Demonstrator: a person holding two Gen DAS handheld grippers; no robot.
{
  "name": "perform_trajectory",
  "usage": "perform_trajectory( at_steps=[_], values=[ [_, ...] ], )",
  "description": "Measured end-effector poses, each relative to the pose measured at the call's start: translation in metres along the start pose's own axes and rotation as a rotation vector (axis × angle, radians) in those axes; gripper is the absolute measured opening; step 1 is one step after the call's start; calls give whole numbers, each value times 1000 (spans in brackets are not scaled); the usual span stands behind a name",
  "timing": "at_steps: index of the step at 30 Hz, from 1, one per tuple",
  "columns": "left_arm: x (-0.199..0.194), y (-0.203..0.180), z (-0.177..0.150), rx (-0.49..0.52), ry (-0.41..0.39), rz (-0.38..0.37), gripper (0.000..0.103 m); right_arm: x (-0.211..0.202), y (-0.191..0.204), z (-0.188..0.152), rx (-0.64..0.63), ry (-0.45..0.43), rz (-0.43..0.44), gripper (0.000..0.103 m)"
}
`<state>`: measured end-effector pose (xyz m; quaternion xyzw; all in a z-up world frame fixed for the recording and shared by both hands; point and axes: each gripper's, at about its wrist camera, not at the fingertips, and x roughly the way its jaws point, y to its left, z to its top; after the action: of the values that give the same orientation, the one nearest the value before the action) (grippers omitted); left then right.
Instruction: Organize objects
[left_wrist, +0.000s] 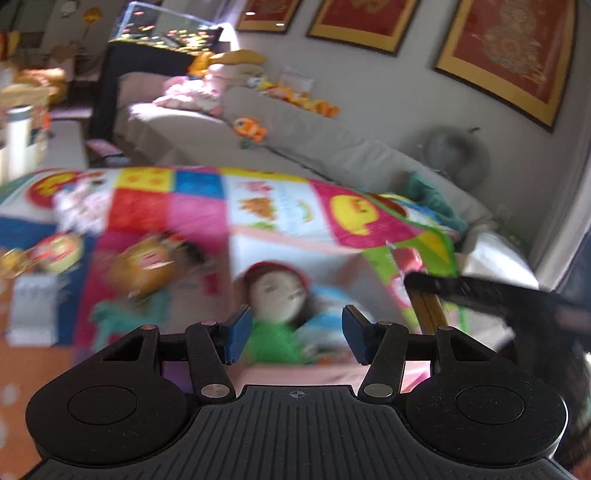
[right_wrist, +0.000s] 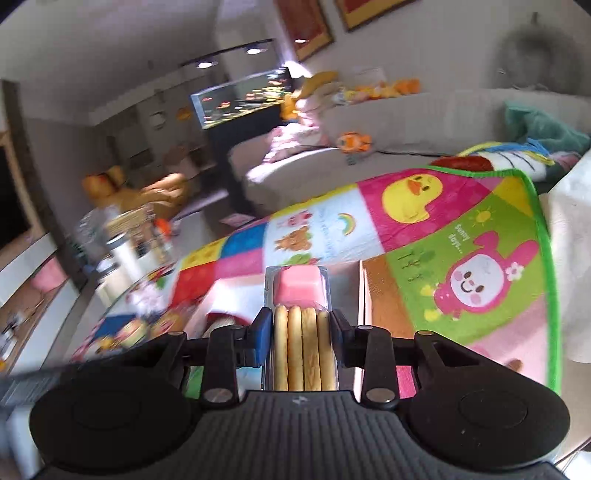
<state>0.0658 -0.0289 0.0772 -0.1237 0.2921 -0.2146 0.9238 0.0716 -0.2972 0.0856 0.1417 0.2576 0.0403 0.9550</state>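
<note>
My right gripper (right_wrist: 299, 332) is shut on a snack pack (right_wrist: 301, 314) of biscuit sticks with a pink dip cup, held above the colourful play mat (right_wrist: 424, 236). In the left wrist view the same pack (left_wrist: 428, 306) shows at the right, with the right gripper's black body beside it. My left gripper (left_wrist: 297, 332) is open and empty, just above a doll (left_wrist: 275, 291) with a red cap and green top that lies in a pink box (left_wrist: 295, 373). A round cartoon toy (left_wrist: 146, 264) and smaller toys (left_wrist: 55, 253) lie on the mat at the left, blurred.
A grey sofa (left_wrist: 295, 136) with plush toys stands behind the mat. A fish tank (left_wrist: 162, 33) on a black stand is at the back left. A white canister (left_wrist: 18, 144) stands at the left. A pink box edge (right_wrist: 364, 302) lies below the right gripper.
</note>
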Motion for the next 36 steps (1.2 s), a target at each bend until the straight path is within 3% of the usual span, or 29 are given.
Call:
perform_trajectory(
  at_steps=[4,9,12,17,20,21,23,25,30,33,34,35,36],
  values=[
    [-21,55,-17,-75,9,83,58,32,2,-5,-22,50,-93,33],
    [-30,111,-35,-195,14,172,58,9,8,-15,-46,58,-143,40],
    [-33,127,-43,-199,-5,202,58,3,26,-21,-121,79,-155,40],
    [-44,145,-48,-155,-87,279,58,11,91,-22,-234,156,-27,48],
    [-50,167,-57,-226,-145,291,58,35,142,-9,-255,229,85,58],
    [-50,177,-57,-290,-131,274,55,47,160,-5,-265,253,113,61],
    [-57,186,-61,-353,-177,254,54,76,202,0,-316,297,148,71],
    [-59,186,-62,-363,-180,258,53,110,243,1,-395,305,155,73],
    [-62,190,-65,-397,-192,241,51,209,315,1,-492,256,93,73],
    [-63,192,-65,-410,-195,234,50,267,333,4,-454,269,11,73],
    [-62,193,-65,-417,-197,232,50,284,336,5,-433,277,-22,70],
    [-62,194,-66,-428,-200,228,48,299,335,4,-419,304,-38,50],
    [-63,196,-67,-443,-205,225,46,310,336,1,-413,342,-32,38]
  ],
)
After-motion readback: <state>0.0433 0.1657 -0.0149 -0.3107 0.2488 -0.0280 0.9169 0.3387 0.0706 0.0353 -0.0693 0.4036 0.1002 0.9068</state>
